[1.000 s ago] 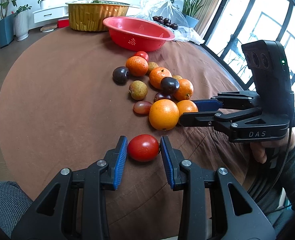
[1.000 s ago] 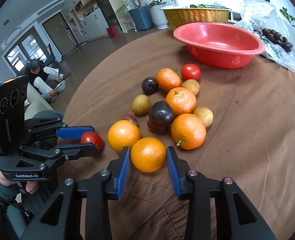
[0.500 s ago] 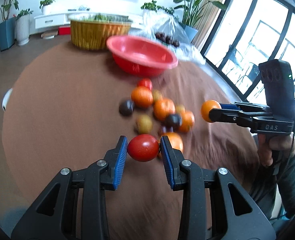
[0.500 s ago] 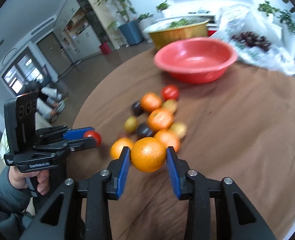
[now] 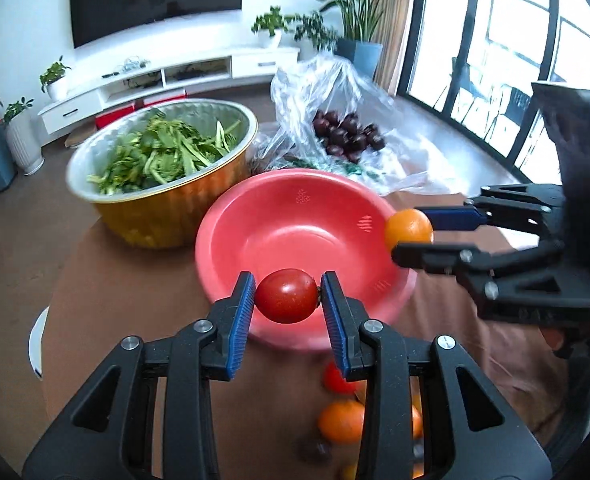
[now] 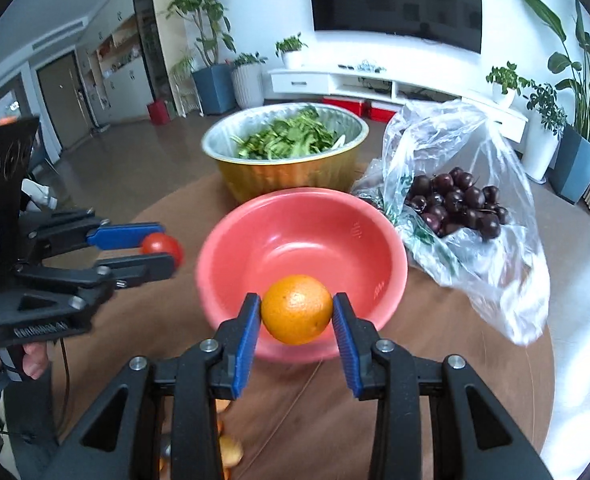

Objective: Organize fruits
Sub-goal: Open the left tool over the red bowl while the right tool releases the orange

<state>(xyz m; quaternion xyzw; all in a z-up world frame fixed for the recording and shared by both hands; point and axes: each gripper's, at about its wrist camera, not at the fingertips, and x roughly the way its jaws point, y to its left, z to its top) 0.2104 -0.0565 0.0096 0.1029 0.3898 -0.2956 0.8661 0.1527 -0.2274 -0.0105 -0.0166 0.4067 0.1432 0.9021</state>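
Tomato [image 5: 286, 296], orange [image 6: 297, 309] over red bowl [image 5: 295, 216]

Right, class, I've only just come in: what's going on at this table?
A person is sorting fruit with a handheld gripper in each hand. The left gripper is shut on a red tomato, the right gripper on an orange. Both fruits hang at the near rim of the empty red bowl, not yet dropped in. More fruit lies on the brown table below.
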